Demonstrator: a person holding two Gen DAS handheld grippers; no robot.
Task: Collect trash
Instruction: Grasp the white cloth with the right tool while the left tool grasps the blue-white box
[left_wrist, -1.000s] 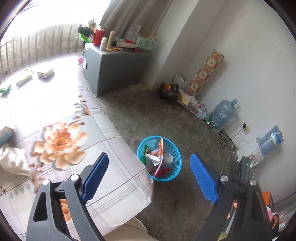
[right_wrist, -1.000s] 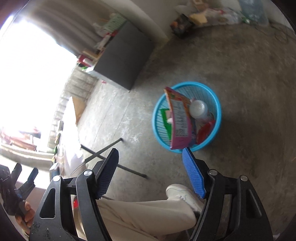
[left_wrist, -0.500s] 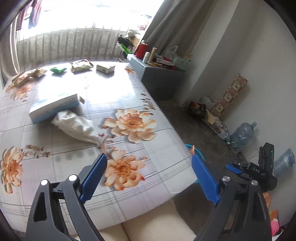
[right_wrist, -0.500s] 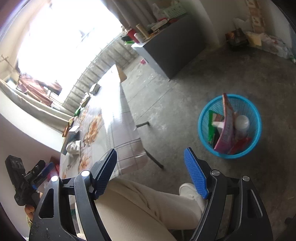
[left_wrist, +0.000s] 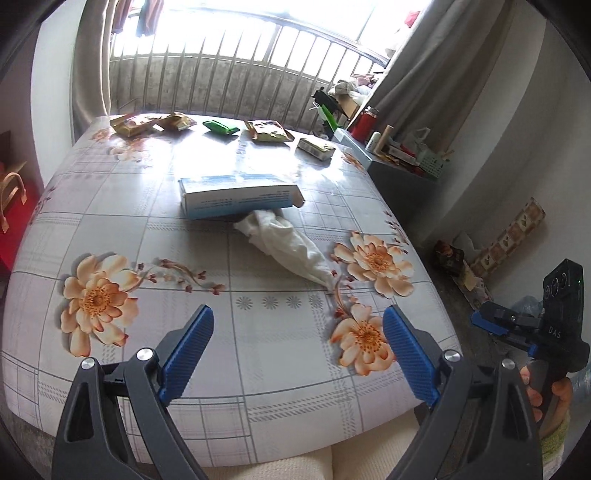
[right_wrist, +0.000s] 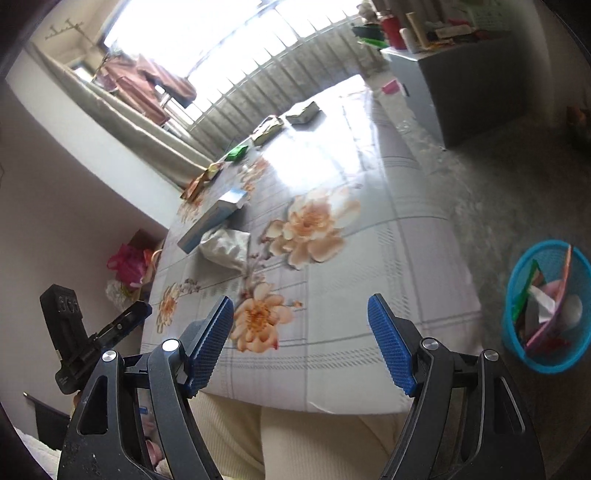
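Note:
A crumpled white tissue (left_wrist: 286, 243) lies mid-table, its top end against a blue-and-white box (left_wrist: 236, 197); both show again in the right wrist view, the tissue (right_wrist: 225, 247) beside the box (right_wrist: 212, 219). Several snack wrappers (left_wrist: 267, 130) and a green packet (left_wrist: 221, 126) line the far edge. My left gripper (left_wrist: 297, 345) hangs open over the near part of the table, nothing between its fingers. My right gripper (right_wrist: 300, 338) is open too, above the table's near corner. A blue mesh basket (right_wrist: 543, 363) holding trash stands on the floor to the right.
The table wears a flowered plaid cloth (left_wrist: 122, 206). A grey cabinet (right_wrist: 454, 88) stands at the far right by the barred window. A hand holds the right gripper's handle (left_wrist: 554, 343). Cream trousers (right_wrist: 314, 443) fill the bottom. Clutter lies along the wall (left_wrist: 476, 266).
Both grippers swung away from the blue basket on the floor and up over the table. The tissue and box came into the middle of the left wrist view. Both jaws stayed open.

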